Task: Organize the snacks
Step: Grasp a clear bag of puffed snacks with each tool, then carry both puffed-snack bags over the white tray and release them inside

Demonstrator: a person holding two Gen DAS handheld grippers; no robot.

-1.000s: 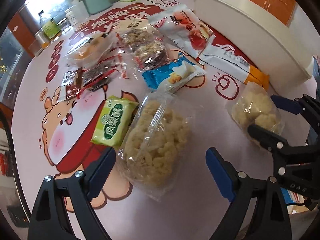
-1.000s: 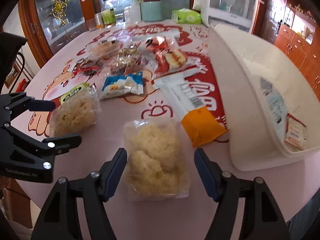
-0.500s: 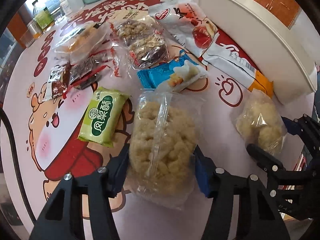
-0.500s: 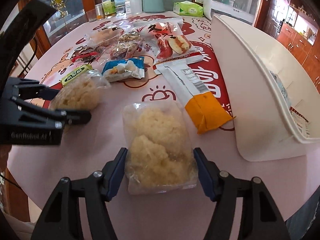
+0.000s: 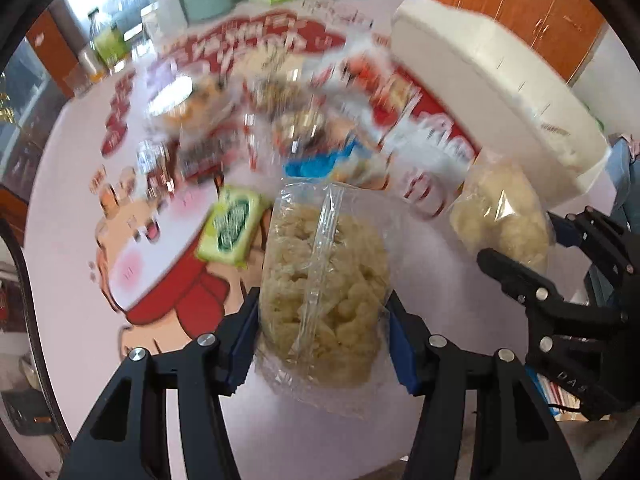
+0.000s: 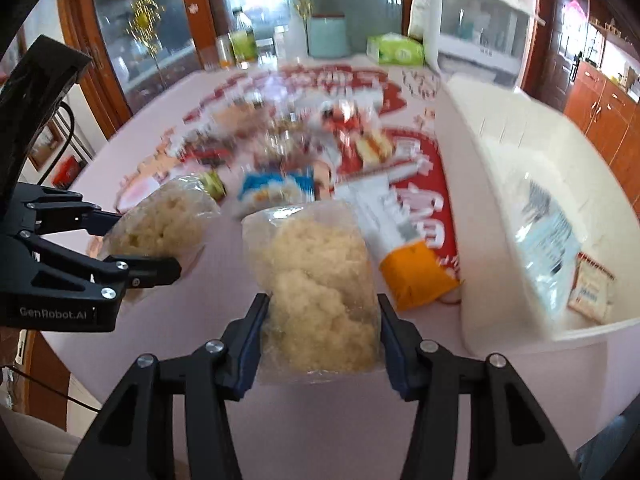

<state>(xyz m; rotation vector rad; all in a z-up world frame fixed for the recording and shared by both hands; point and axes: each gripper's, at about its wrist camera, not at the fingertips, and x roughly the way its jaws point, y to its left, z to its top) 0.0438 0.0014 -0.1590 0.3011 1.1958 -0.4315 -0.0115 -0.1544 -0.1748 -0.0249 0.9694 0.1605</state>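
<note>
My left gripper (image 5: pixel 324 336) is shut on a clear bag of puffed yellow pieces (image 5: pixel 324 280), held just off the pink tablecloth (image 5: pixel 80 184). My right gripper (image 6: pixel 322 332) has its blue pads on both sides of a clear bag of pale puffed lumps (image 6: pixel 316 280); its jaws are closing on it, and the bag hangs above the table. Each gripper shows in the other's view: the right gripper (image 5: pixel 520 240) with its bag (image 5: pixel 500 208), the left gripper (image 6: pixel 146 242) with its bag (image 6: pixel 168 220). A white bin (image 6: pixel 480 152) lies to the right, holding a few packets (image 6: pixel 548 240).
Several snack packs lie blurred on the cloth beyond: a green pack (image 5: pixel 232 228), a blue pack (image 6: pixel 276 188), a white and orange pack (image 6: pixel 404 256), a red pack (image 6: pixel 360 136). At the table's far end stand a teal canister (image 6: pixel 328 36), a green tissue pack (image 6: pixel 396 50) and bottles (image 6: pixel 244 40).
Both grippers went from open around their bags to pads pressing on them, then rose with the bags off the table. The view behind is now smeared by motion.
</note>
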